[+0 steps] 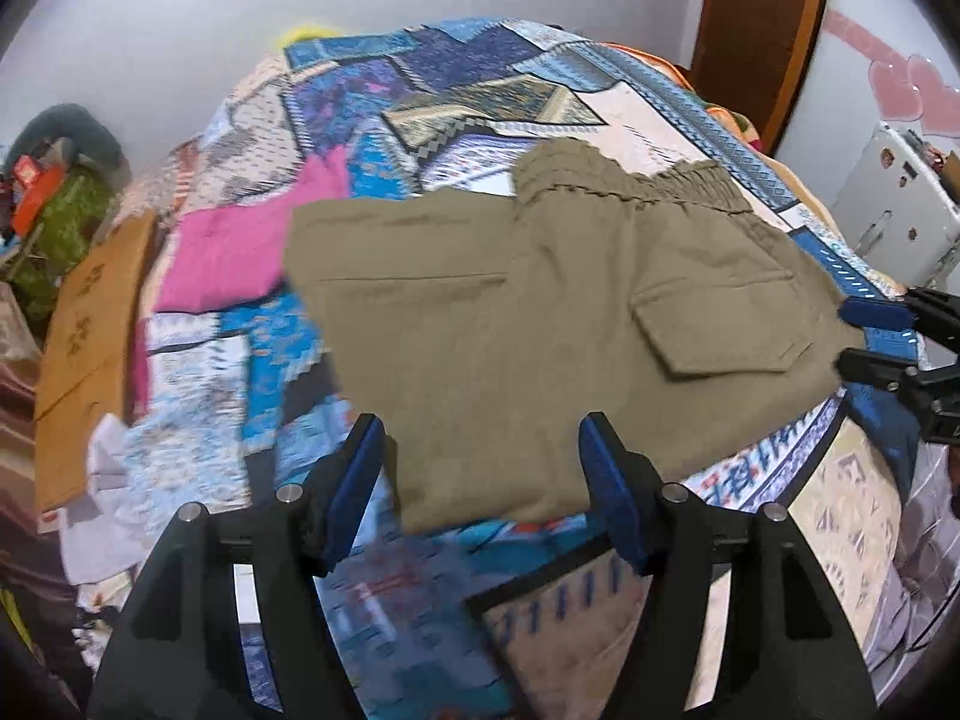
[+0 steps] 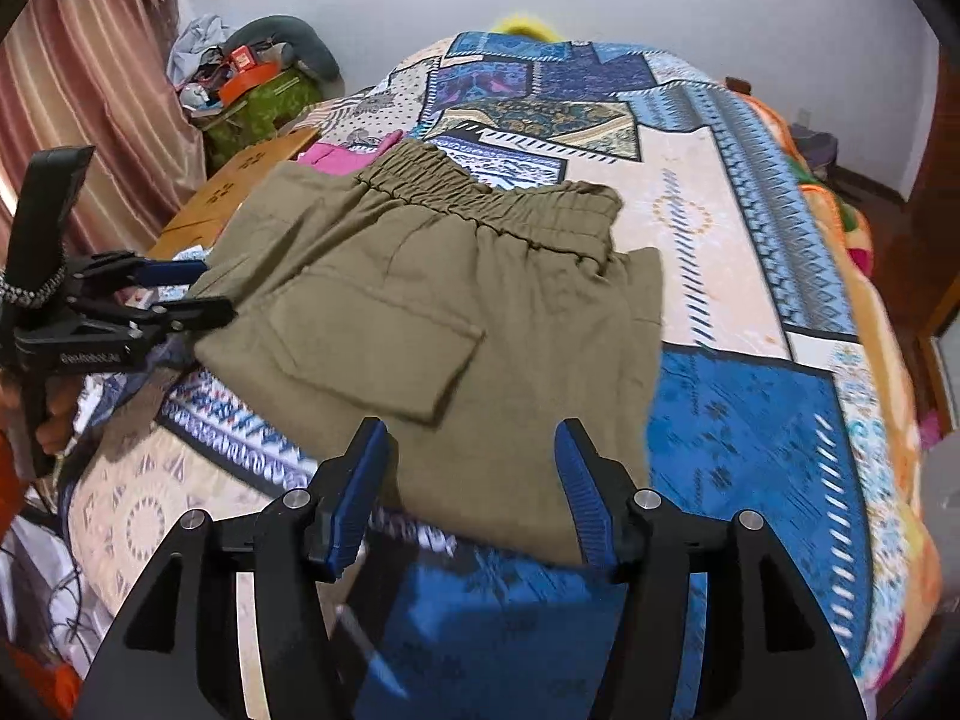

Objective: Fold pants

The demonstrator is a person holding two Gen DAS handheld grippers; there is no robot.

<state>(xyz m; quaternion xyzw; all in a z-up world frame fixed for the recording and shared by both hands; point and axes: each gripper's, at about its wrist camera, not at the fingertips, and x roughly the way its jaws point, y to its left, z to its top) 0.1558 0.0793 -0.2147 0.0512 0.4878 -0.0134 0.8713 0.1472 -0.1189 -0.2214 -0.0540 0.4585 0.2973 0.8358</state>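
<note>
The olive-khaki pants [image 1: 540, 324] lie folded into a compact stack on the patchwork bedspread, elastic waistband at the far side and a flap pocket on top; they also show in the right wrist view [image 2: 456, 324]. My left gripper [image 1: 483, 486] is open and empty, hovering just short of the stack's near edge. It also appears at the left of the right wrist view [image 2: 207, 291], beside the stack's left edge. My right gripper [image 2: 474, 480] is open and empty at the stack's near edge. It shows at the right of the left wrist view [image 1: 849, 339], close to the stack's corner.
A pink garment [image 1: 240, 252] lies on the bedspread [image 2: 750, 408] beyond the pants. A brown cardboard box [image 1: 90, 336] stands at the bed's left side with a pile of clutter [image 2: 252, 84] behind it. A curtain [image 2: 90, 90], a wooden door frame [image 1: 762, 30] and a white appliance [image 1: 894, 210] border the bed.
</note>
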